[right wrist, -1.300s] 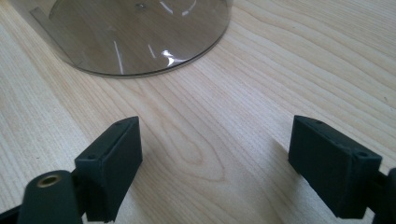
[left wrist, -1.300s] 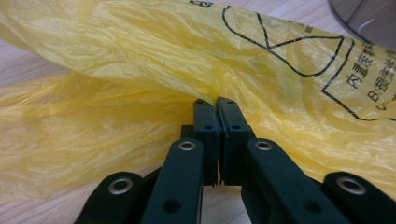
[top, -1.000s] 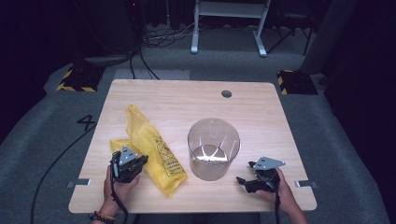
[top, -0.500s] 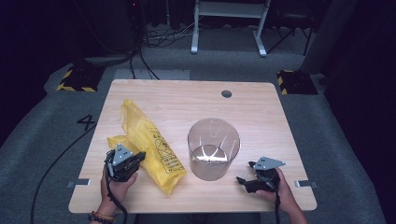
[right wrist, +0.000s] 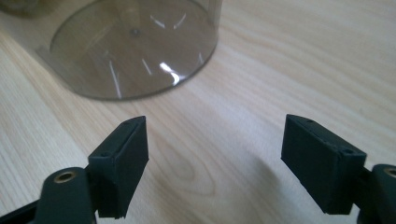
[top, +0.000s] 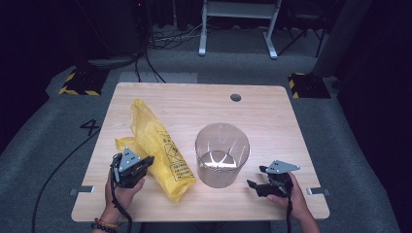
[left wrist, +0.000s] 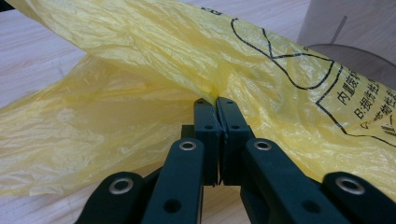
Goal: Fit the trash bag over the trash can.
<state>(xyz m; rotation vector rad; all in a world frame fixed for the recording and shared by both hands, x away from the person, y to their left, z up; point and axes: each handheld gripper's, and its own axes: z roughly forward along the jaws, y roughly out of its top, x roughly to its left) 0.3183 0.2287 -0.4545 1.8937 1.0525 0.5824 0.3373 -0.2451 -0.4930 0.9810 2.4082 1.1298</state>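
A yellow plastic bag (top: 160,145) with black print lies crumpled on the left half of the wooden table (top: 272,116). My left gripper (top: 145,161) is shut on a fold of the bag (left wrist: 187,56), and in the left gripper view the jaw tips (left wrist: 216,100) pinch the film. A clear round container (top: 222,154) stands upright at the middle front. My right gripper (top: 253,184) rests low on the table, just right of the container (right wrist: 135,46). Its jaws (right wrist: 215,149) are open and have just been closing a little, with only bare wood between them.
A small round hole (top: 235,97) sits near the table's far edge. Metal brackets (top: 81,190) stick out at the front corners. On the floor behind are black-and-yellow striped blocks (top: 77,83), cables and a white frame (top: 238,29).
The left gripper has shifted slightly with the yellow bag, and the bag's far end now reaches a bit farther up the table. The right gripper stays in place.
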